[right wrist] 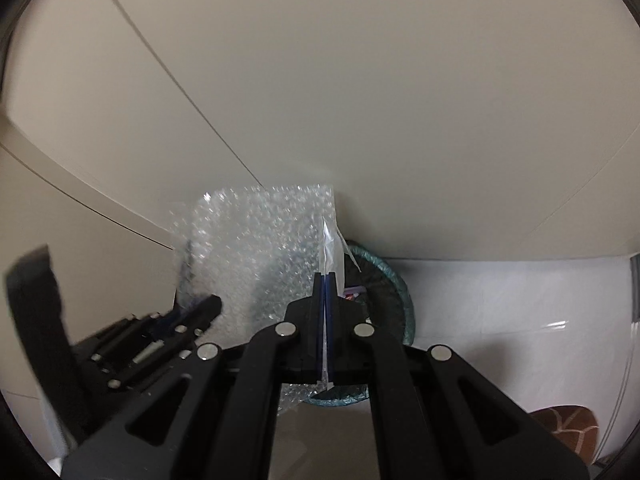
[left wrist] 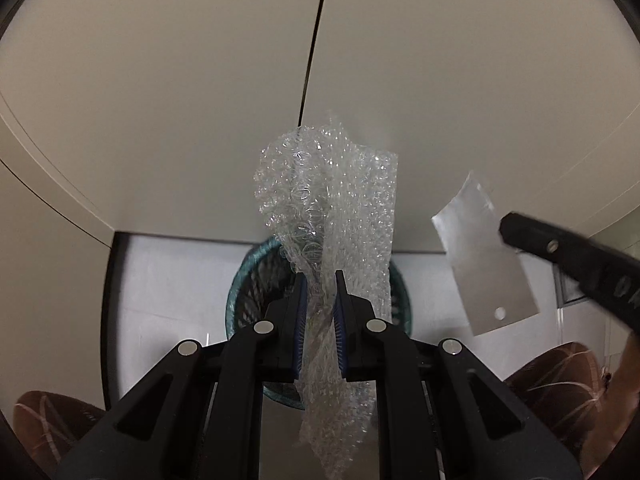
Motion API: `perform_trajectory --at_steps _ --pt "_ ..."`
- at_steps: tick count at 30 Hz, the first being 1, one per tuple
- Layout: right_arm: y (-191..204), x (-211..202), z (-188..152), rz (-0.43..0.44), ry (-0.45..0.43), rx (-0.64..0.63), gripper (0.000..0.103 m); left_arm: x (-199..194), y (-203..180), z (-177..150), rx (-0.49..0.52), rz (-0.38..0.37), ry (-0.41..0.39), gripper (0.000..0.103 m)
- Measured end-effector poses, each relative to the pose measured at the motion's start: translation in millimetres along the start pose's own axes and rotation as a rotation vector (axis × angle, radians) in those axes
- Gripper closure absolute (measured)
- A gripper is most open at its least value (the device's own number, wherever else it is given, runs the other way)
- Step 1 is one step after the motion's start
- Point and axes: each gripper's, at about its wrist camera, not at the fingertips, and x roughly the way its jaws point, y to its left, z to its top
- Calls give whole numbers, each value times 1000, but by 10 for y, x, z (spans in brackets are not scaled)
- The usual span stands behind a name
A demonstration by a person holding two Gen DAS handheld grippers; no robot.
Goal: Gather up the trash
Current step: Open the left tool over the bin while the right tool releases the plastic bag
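Left gripper [left wrist: 320, 276]: clamped on crumpled clear bubble wrap strip [left wrist: 332, 200], long tail hanging below jaws, directly above round teal-rimmed mesh waste basket [left wrist: 236, 292] on white floor.

Risk: light wrap clinging to blue pads [left wrist: 301, 320] on release, or draping over rim and sliding outside.

Right gripper [right wrist: 325, 280]: pinched fully on thin flat clear plastic sleeve [left wrist: 480, 256], held edge-on beside basket rim.

Risk: flat film sailing sideways when dropped, landing on floor by brown patterned slipper [right wrist: 568, 424]; grippers near each other, could collide.

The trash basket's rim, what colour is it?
Teal green, on the trash basket; it shows best in the right wrist view.
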Motion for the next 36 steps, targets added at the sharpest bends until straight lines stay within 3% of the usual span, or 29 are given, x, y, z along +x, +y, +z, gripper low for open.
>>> perform_trajectory --at_steps 10,18,27,32,36 --pt "-31 645 -25 3 93 -3 103 707 120 -164 15 1 116 91" --pt "-142 942 -198 9 142 6 103 965 41 -207 76 36 129 86" --pt "-334 1165 -307 18 189 16 103 1085 123 -206 38 36 145 68" --pt "-327 1240 -325 54 190 15 102 1048 175 -191 19 63 109 52" --pt "-314 1292 -359 76 187 1 100 1012 235 -173 -5 87 85 44"
